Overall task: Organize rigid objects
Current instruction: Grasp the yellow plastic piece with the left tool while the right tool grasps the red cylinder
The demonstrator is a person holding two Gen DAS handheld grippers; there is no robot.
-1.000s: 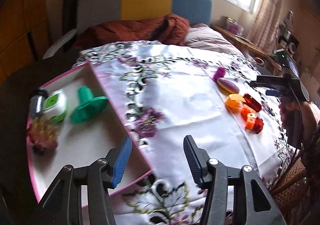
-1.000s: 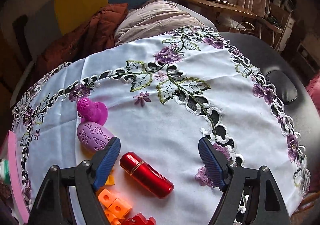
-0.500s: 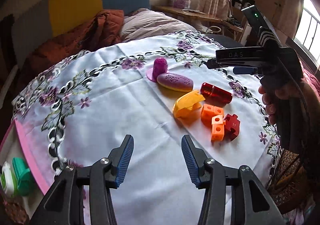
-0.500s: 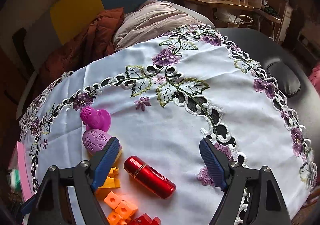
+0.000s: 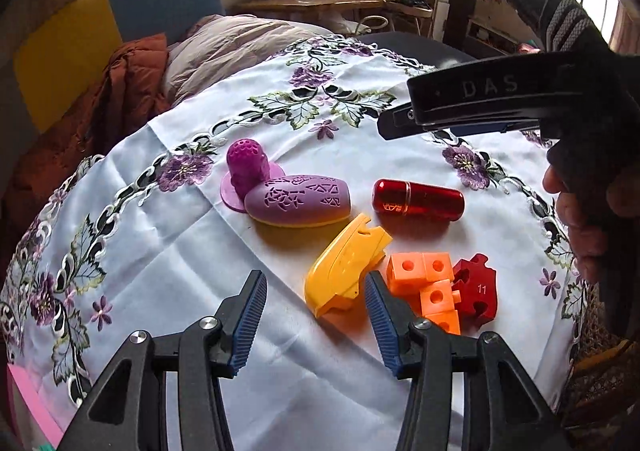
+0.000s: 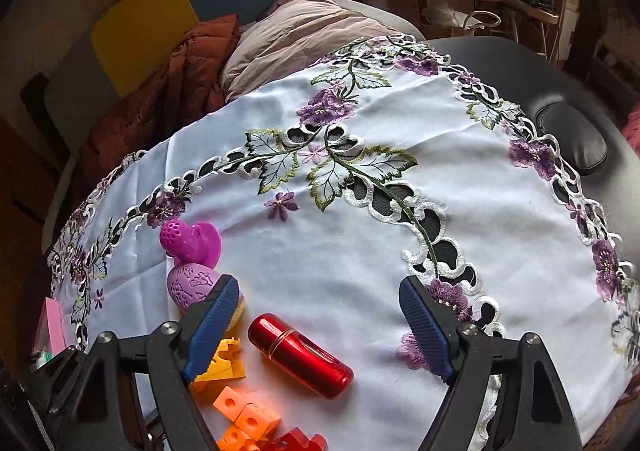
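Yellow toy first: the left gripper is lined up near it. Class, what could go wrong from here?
1. The yellow toy lies against the orange blocks; closing the open left gripper may catch or push them.
2. The red puzzle piece touches those blocks, so it could shift too.
3. The right gripper hovers open over the red capsule, close to the left one; they might collide.

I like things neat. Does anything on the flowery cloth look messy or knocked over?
Nothing looks broken or spilled. The toys are just bunched untidily: the lilac oval piece leans against the magenta knob, and the yellow piece lies askew beside the orange blocks.
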